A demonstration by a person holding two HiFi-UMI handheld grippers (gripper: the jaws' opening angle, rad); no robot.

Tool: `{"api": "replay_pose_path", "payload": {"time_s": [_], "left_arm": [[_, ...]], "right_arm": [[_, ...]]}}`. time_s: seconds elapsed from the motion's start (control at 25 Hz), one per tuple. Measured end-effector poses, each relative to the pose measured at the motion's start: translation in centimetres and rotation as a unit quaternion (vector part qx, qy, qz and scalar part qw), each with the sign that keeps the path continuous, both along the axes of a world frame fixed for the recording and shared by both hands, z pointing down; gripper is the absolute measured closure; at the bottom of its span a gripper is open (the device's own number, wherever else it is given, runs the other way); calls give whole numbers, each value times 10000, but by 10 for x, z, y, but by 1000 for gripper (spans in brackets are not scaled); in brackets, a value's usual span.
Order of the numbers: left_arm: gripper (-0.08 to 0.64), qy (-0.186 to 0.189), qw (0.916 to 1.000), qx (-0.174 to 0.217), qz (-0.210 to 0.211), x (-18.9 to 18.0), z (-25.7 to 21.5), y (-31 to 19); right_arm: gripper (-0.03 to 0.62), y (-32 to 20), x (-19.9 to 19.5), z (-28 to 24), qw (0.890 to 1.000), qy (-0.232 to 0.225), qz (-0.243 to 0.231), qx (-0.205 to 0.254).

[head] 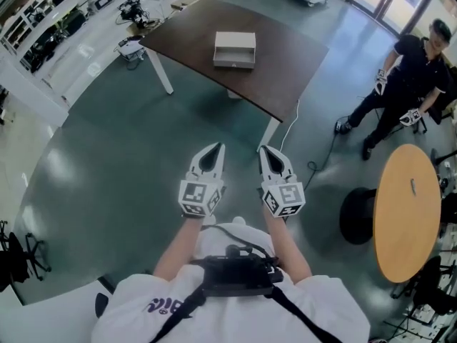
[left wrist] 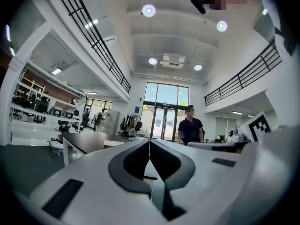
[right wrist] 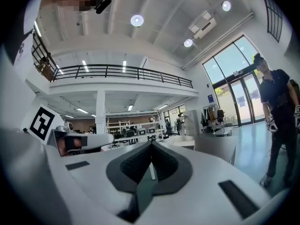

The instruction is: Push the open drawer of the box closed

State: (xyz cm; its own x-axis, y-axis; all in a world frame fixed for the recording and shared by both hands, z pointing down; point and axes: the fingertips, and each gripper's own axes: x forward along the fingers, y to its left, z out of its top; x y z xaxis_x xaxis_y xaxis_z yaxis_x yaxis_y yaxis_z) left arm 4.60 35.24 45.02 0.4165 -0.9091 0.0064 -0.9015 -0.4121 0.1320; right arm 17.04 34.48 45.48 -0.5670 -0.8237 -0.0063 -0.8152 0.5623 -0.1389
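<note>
A white box [head: 234,49] with its drawer standing open toward me sits on the dark brown table [head: 285,70], far ahead in the head view. Both grippers are held side by side over the grey floor, well short of the table. The left gripper [head: 215,147] is shut and empty, its jaws meeting tip to tip in the left gripper view [left wrist: 149,140]. The right gripper [head: 263,149] is shut too, with nothing between its jaws [right wrist: 151,144]. Neither gripper view shows the box itself; the table's edge [left wrist: 86,141] appears at the left of the left gripper view.
A person in black [head: 403,84] stands to the right of the table. A round wooden table [head: 407,209] and a black stool [head: 355,216] are at the right. A cable [head: 294,136] trails from the table's near leg. White benches with equipment [head: 64,27] line the left.
</note>
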Motion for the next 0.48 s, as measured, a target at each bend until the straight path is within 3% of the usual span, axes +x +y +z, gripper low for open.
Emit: {"api": "replay_pose_path", "payload": {"time_s": [0.28,0.48], "left_arm": [[551,-95,9997,-202,-62,15,14,-2],[551,-92,9992,-362,-134,15,27,-14]], "right_arm": [[588,-15,21,29,9980,-550,-31,-317],[588,-29,17,33,9976,-517,-285,-350]]}}
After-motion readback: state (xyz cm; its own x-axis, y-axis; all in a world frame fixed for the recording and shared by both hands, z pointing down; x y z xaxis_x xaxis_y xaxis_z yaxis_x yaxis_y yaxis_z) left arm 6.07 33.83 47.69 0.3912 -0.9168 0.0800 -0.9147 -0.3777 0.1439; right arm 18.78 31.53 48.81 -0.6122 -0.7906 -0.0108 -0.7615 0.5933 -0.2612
